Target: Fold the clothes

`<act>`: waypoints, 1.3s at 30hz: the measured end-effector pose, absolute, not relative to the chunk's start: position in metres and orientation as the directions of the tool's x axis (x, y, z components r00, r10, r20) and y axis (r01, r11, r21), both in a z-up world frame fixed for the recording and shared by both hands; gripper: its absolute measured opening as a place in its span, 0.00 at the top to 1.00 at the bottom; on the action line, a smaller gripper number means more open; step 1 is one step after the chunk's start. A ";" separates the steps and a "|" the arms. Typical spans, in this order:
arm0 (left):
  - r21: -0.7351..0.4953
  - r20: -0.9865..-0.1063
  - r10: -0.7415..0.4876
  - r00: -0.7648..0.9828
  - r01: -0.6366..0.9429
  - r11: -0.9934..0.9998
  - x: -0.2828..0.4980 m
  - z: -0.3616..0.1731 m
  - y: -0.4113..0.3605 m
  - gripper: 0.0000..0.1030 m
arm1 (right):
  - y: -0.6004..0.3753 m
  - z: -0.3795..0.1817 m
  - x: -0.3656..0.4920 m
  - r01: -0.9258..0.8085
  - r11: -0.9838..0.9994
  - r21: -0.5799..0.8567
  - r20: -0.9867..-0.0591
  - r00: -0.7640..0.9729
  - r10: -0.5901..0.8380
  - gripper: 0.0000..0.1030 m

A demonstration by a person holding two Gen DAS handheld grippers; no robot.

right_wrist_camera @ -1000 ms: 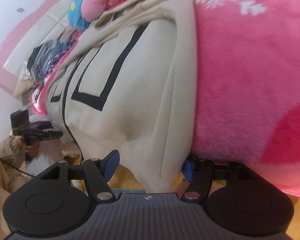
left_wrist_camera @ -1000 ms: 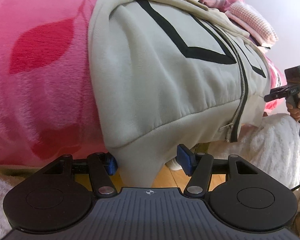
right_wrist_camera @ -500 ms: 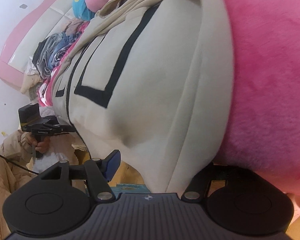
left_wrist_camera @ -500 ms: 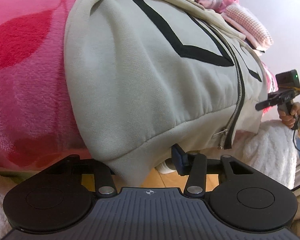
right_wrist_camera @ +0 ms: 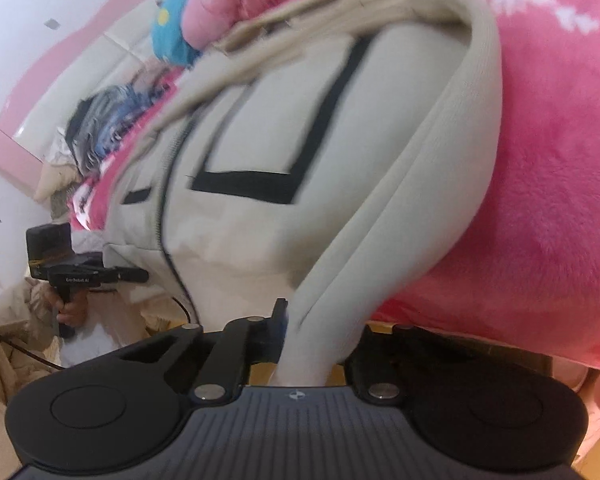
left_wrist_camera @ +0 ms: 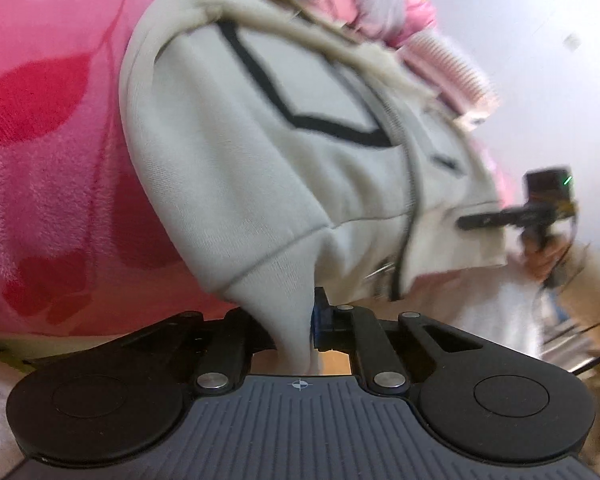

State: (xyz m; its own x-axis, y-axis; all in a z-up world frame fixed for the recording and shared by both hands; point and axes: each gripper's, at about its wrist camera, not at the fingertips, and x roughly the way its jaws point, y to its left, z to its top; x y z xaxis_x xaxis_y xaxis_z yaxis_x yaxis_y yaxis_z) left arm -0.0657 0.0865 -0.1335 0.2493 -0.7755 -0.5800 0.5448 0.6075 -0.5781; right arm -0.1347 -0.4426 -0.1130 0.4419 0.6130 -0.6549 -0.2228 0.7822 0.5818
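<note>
A cream zip-up hoodie with black line trim and a fur-edged hood lies front-up on a pink fleece blanket; its bottom hem hangs over the bed's near edge. My left gripper is shut on one hem corner, the cloth pinched between its blue pads. In the right wrist view the same hoodie fills the middle, and my right gripper is shut on the opposite hem corner. Each view shows the other gripper held in a hand beside the hem.
A pile of dark and blue clothes lies near the pink and white headboard. A pink pillow and a blue soft toy sit past the hood. White fluffy fabric hangs below the hem, above a wooden floor.
Both grippers closed onto the hem corners that lay between their open fingers. The hem now lifts and stretches between them, and both views are blurred by motion.
</note>
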 end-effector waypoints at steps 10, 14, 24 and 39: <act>-0.639 -0.331 -0.889 0.317 0.618 0.458 -0.074 -0.067 0.094 0.92 | -0.446 -0.051 -0.165 -0.290 0.747 0.599 -0.475 0.622 0.623 0.93; -0.627 -0.270 -0.903 0.333 0.651 0.428 -0.062 -0.047 0.090 0.92 | -0.438 -0.028 -0.156 -0.333 0.752 0.569 -0.436 0.654 0.619 0.93; -0.590 -0.201 -0.919 0.339 0.707 0.390 -0.028 -0.016 0.088 0.92 | -0.431 0.016 -0.122 -0.424 0.760 0.492 -0.402 0.664 0.631 0.93; -0.591 -0.167 -0.928 0.334 0.720 0.365 0.055 -0.001 0.075 0.92 | -0.433 0.046 -0.038 -0.505 0.755 0.418 -0.407 0.639 0.652 0.93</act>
